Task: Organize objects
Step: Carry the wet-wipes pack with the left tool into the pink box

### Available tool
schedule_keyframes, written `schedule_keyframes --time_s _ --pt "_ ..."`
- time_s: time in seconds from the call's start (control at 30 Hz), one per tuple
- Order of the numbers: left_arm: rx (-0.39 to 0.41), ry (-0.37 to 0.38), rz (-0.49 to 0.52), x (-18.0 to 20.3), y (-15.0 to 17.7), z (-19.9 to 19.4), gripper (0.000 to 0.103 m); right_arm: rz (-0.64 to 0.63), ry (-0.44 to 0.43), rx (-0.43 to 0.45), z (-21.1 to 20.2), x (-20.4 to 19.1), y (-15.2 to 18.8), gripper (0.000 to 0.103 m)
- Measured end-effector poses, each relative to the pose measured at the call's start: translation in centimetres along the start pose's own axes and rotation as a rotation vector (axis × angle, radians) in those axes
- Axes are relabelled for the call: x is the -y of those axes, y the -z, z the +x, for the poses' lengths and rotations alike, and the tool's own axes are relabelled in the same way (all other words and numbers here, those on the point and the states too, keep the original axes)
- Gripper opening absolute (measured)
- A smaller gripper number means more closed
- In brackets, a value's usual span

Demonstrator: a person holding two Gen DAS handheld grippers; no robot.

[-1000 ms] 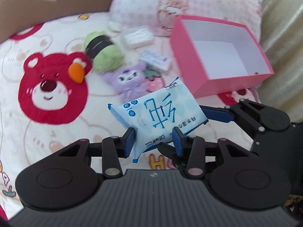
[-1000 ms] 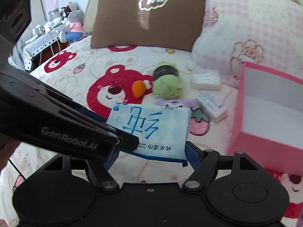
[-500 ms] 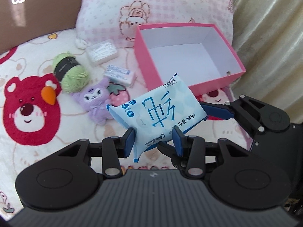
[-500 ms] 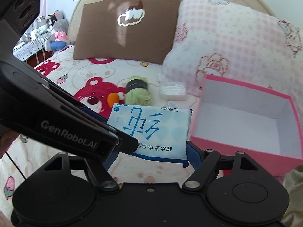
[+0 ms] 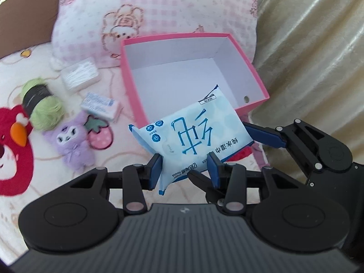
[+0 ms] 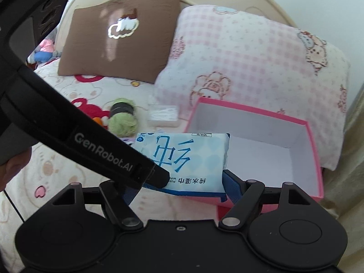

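A light blue wet-wipes pack (image 5: 193, 136) (image 6: 182, 157) with large blue characters hangs in the air, held from two sides. My left gripper (image 5: 183, 161) is shut on its near end. My right gripper (image 6: 179, 184) grips it across its length, one blue finger (image 5: 264, 134) pressed to its right end. The left gripper's black body (image 6: 102, 150) hides the right gripper's other finger. The open pink box (image 5: 127, 68) (image 6: 250, 108), white inside with nothing in it, lies just beyond. The pack overlaps its near edge.
On the bear-print bedspread left of the box lie a green yarn ball (image 5: 43, 107), a purple plush (image 5: 70, 141), a clear cotton-swab case (image 5: 79, 75) and a small white packet (image 5: 100, 104). A pink checked pillow (image 6: 250, 56) and a brown pillow (image 6: 118, 34) stand behind. Beige fabric (image 5: 307, 56) hangs at the right.
Both grippers have carried the wipes pack up and toward the pink box. The box now sits closer and more central, with the pack over its near edge. Neither grip has changed.
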State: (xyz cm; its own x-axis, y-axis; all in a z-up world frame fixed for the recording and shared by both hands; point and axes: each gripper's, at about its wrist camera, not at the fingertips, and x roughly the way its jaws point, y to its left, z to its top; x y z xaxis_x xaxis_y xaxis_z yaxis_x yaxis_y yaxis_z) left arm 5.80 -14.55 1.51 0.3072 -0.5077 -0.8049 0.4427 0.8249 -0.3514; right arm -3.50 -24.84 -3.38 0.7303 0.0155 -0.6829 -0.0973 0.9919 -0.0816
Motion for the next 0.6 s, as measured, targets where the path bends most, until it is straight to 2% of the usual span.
schedule_keyframes --time_s 0.2,0.37,0.5,0.6 --pt "0.021 -0.009 0.059 2.4 -1.9 2.6 0.042 0.020 0.048 0.022 0.3 2.7 -0.1 0.077" --pt "-0.003 0.046 0.007 2.6 -4.2 6.0 0.042 0.025 0.084 -0.006 2.1 5.2 -0.2 0.074" --pt "-0.006 0.043 0.001 3.2 -5.8 8.1 0.042 0.046 0.075 -0.024 3.6 7.4 -0.2 0.072" --pt "-0.007 0.039 0.002 3.7 -7.1 9.6 0.042 0.035 0.113 -0.042 4.8 8.3 -0.4 0.069"
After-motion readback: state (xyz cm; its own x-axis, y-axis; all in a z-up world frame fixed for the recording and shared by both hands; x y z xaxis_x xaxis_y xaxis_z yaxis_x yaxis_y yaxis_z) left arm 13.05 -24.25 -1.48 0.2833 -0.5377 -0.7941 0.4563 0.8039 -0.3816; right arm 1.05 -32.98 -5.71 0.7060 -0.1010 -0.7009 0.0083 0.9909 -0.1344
